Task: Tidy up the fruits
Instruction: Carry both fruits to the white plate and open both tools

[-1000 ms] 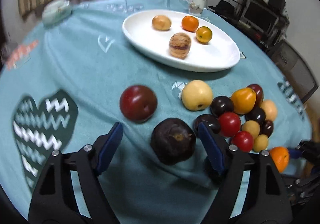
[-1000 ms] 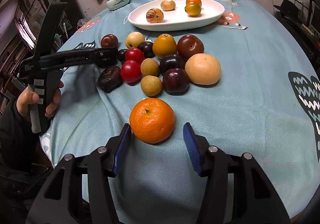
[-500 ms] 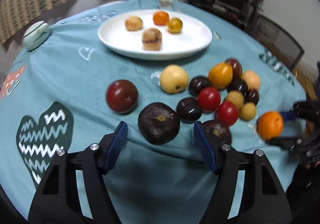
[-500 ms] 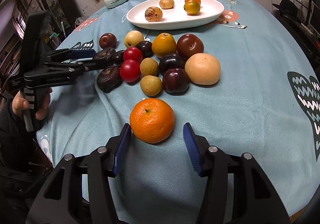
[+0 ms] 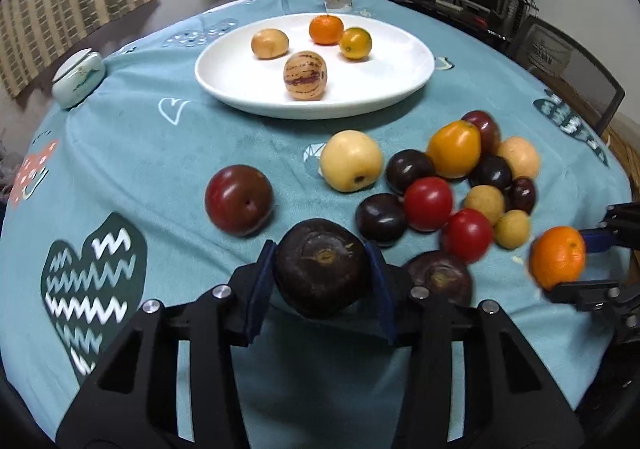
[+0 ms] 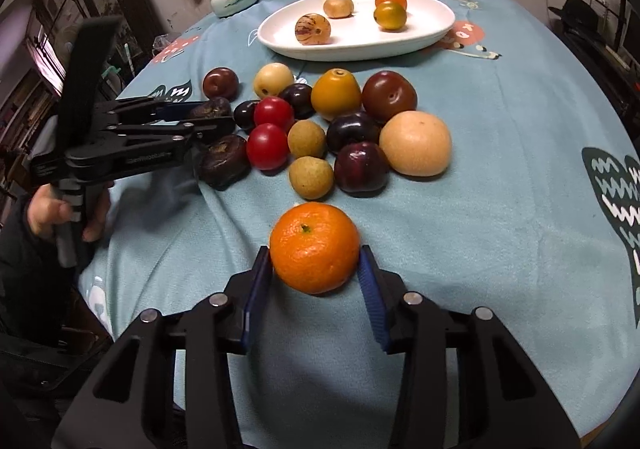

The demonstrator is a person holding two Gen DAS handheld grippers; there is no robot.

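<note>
Near the worktop's front edge we grip a dark fruit point(image 5: 322, 273) in the left gripper point(image 5: 320, 281) and the orange point(image 6: 315, 247) in the right gripper point(image 6: 314, 281); next, lifting both to the plate point(image 5: 404, 89).

**Handheld gripper pair: appearance**

Left gripper point(image 5: 322, 279): matte black plastic frame with triangular cut-outs, round silver screw heads, ridged blue pads point(image 5: 262, 285). Right gripper point(image 6: 314, 279): same black frame, silver screws, blue pads point(image 6: 370, 287). Seen from the right wrist view, the left unit has a black pistol handle with faint white lettering; bare-skinned hand point(image 6: 60, 215), dark sleeve.
</note>
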